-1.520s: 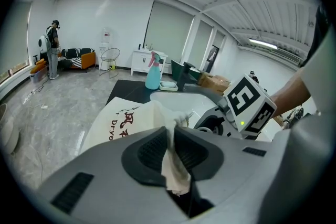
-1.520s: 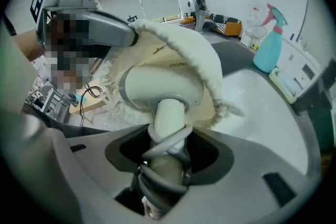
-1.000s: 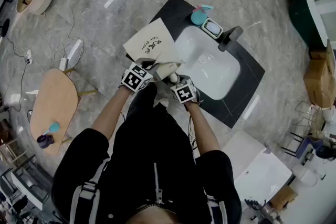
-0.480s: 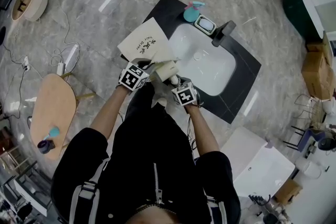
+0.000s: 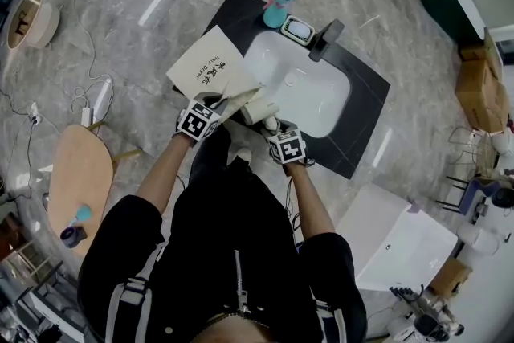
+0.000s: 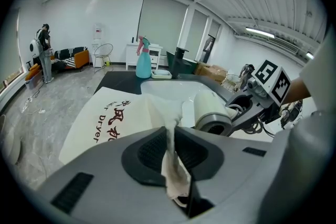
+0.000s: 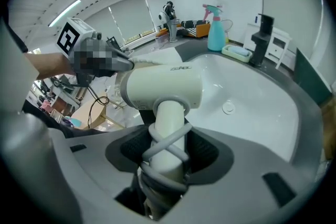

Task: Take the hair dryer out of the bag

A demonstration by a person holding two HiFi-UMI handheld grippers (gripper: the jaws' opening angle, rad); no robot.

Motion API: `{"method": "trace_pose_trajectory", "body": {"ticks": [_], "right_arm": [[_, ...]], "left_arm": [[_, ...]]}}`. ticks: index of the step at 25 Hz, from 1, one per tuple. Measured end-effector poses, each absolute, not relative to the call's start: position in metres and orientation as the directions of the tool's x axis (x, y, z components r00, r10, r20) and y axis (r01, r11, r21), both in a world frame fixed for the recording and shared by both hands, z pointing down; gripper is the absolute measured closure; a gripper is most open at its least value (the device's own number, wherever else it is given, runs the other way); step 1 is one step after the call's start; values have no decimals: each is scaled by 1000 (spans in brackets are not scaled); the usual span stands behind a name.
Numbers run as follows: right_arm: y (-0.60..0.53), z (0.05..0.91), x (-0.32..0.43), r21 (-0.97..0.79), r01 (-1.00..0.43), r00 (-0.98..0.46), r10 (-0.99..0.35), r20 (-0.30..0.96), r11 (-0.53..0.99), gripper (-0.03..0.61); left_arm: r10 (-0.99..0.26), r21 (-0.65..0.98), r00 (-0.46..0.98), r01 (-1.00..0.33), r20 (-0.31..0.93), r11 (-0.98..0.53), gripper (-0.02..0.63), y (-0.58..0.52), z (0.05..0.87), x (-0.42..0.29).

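Observation:
The cream cloth bag (image 5: 207, 70) with dark print lies on the black counter, left of the sink. My left gripper (image 5: 218, 103) is shut on a fold of fabric at its mouth; the left gripper view shows the bag (image 6: 113, 118) pinched in that gripper (image 6: 170, 136). The white hair dryer (image 5: 259, 110) lies between the bag's mouth and the basin. My right gripper (image 5: 269, 124) is shut on its handle, which has the cord wound round it. In the right gripper view, the hair dryer (image 7: 163, 86) rises from that gripper (image 7: 167, 149). Its barrel (image 6: 211, 113) shows bare beside the bag.
A white sink basin (image 5: 313, 104) is set in the black counter (image 5: 365, 124). A black faucet (image 5: 325, 40), a soap dish (image 5: 299, 30) and a teal spray bottle (image 5: 275, 12) stand at its far side. A wooden stool (image 5: 76, 165) is at left, a white cabinet (image 5: 393, 241) at right.
My right gripper has carried the hair dryer to the right, away from the bag's mouth and toward the basin. The left gripper has kept its hold on the bag's fabric.

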State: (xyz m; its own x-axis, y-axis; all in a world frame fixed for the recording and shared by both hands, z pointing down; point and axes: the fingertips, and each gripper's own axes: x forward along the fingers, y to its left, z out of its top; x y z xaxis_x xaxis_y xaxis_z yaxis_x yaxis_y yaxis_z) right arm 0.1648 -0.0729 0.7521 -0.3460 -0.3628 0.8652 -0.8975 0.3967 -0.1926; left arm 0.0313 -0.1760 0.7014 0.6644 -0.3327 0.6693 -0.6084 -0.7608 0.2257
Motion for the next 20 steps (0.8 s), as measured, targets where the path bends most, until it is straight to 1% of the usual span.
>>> {"method": "trace_pose_trajectory", "body": {"ticks": [9,16,19,20], "right_arm": [[-53,752,191,-213,-926,-332,-405,852,311,348],[-38,748,206,-232,-941,-322,-435,841,248,348],[-33,747,212,-234,-944,-317,-443,839,232,348],[-32,747,213,-237,-945,-317,-446,837,227,348]], "left_arm": [[-286,216,631,-597,721,-772,554,-163,738,42],[-297,235,603,-646,741,-726,552,-159,767,43],[-271,255,601,-645,752,-721,550,-154,775,47],[-264,263,601,-645,755,-718,540,-154,777,48]]}}
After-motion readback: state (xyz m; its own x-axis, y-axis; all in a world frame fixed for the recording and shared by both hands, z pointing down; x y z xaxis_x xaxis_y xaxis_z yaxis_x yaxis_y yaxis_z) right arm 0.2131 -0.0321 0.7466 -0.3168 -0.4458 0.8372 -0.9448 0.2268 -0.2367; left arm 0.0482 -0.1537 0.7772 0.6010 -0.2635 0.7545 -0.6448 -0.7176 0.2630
